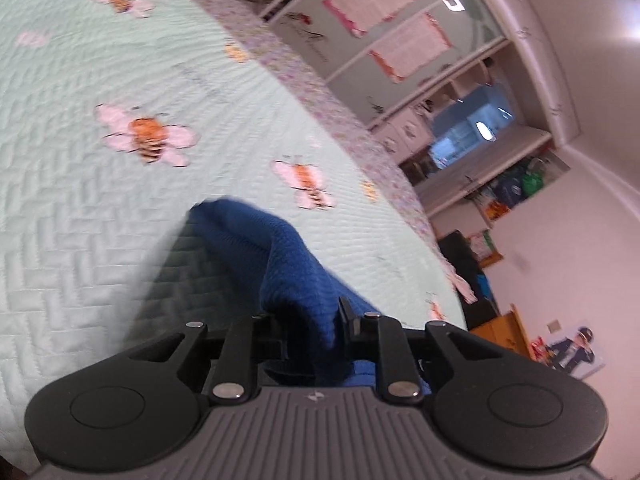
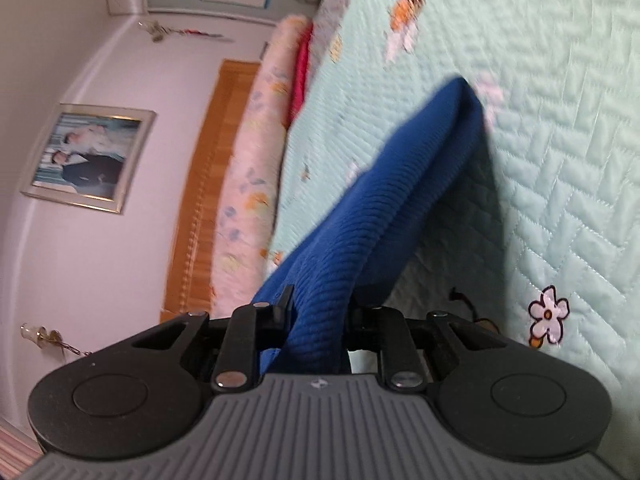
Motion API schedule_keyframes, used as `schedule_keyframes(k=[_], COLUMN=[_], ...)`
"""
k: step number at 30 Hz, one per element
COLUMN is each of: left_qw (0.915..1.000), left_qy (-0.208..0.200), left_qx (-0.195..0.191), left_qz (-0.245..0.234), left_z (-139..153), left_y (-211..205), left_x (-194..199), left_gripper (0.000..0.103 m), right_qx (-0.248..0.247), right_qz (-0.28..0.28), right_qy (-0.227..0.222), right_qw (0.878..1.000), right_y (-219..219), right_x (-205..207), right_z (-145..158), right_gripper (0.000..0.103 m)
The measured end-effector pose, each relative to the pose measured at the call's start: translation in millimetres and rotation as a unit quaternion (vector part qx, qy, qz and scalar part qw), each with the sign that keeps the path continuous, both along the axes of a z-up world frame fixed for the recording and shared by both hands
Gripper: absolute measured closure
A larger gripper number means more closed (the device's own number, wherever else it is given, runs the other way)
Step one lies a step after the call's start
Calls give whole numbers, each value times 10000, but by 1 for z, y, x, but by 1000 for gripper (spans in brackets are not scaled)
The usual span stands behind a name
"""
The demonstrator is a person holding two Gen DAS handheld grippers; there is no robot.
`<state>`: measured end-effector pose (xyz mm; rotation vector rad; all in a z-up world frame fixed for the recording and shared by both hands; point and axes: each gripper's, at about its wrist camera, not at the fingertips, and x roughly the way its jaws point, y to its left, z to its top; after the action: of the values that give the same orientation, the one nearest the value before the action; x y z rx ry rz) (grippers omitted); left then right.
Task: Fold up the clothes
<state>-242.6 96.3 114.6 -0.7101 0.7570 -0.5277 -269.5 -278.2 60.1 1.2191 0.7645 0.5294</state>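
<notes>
A blue ribbed knit garment point(image 1: 288, 264) hangs over a mint quilted bedspread point(image 1: 80, 208) printed with bees. In the left wrist view my left gripper point(image 1: 310, 322) is shut on a bunched fold of it, and the cloth stretches away and up to a point. In the right wrist view my right gripper point(image 2: 316, 312) is shut on another part of the blue garment point(image 2: 400, 192), which runs taut from the jaws to a far corner above the bedspread point(image 2: 560, 160). The fingertips are buried in cloth in both views.
The bed's edge with a floral border point(image 1: 320, 92) runs diagonally; beyond it stand a wardrobe with pink papers point(image 1: 372, 0) and shelves. The right wrist view shows pillows point(image 2: 256, 168), a wooden headboard point(image 2: 208, 184) and a framed photo point(image 2: 88, 156) on the wall.
</notes>
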Motion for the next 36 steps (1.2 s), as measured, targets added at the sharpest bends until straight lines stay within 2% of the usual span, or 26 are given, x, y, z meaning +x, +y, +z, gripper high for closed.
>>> schedule_keyframes(k=[3,6,13,16,20,25,29,33,36], left_qw=[9993,9958,9743,9644,9610,9579,9556,9556,9543], left_qy=[-81,-45,417,529,729,985,1203,1584,1703], left_qx=[-86,-179,-406,-540,-502,-418,-329,-130,70], left_qz=[-356,-898,-2175,-2536,-2619,-2663,-2670,-2479,-2456], left_z=[19,34,40,42,40,35,29,-4,-22], left_y=[-18,-47,-145,-188,-247,-321,-382,-445,-476], left_x=[-16,-40,-78,-85,-59,-21,12,73,106], left_gripper=[81,80,80,80,80,80,80,80,79], right_qx=[93,160,26,3,131,431,634,854,1017], right_qz=[-188,-458,-1482,-1963,-2488,-2988,-3326,-3472,-3576], right_qy=[-108,-209,-35,-35,-179,-128,206,543,795], right_qw=[9997,9986,9889,9805,9683,9533,9407,9323,9249], right_y=[-14,-34,-90,-114,-145,-195,-250,-297,-332], right_x=[-33,-89,-248,-296,-334,-326,-283,-232,-194], right_z=[19,38,70,82,96,89,59,18,-13], right_gripper=[81,81,81,81,81,81,81,81,81])
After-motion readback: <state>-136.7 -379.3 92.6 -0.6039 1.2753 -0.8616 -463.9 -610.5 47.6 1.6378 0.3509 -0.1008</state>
